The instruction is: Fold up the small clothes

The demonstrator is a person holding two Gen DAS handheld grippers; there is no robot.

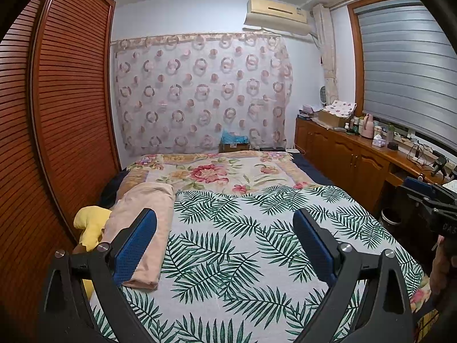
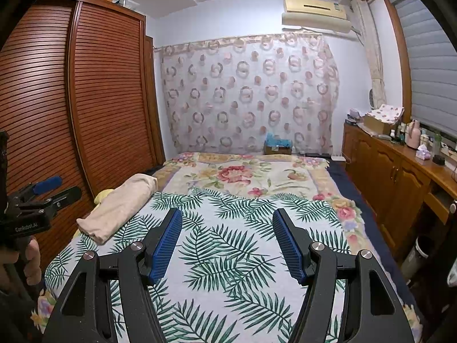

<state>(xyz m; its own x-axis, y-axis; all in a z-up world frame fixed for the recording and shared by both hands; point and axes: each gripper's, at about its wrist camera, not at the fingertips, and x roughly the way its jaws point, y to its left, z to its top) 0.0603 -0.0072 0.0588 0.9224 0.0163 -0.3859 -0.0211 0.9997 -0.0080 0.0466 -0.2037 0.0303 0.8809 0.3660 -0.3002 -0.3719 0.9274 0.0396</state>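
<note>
A folded beige garment (image 1: 142, 225) lies on the left side of the bed, on the edge of the palm-leaf sheet (image 1: 242, 243). A yellow garment (image 1: 90, 225) lies bunched just left of it by the wardrobe. My left gripper (image 1: 225, 217) is open and empty above the sheet, with its left finger over the beige garment. My right gripper (image 2: 227, 217) is open and empty above the middle of the palm-leaf sheet (image 2: 228, 251). The beige garment (image 2: 120, 205) shows to its left, and the yellow one (image 2: 103, 195) peeks out behind it.
A louvred wooden wardrobe (image 1: 62, 108) stands along the bed's left side. A floral blanket (image 1: 214, 171) covers the far half of the bed. A wooden cabinet (image 1: 351, 157) with bottles and boxes runs along the right wall. A bin (image 1: 390, 219) stands on the floor beside it.
</note>
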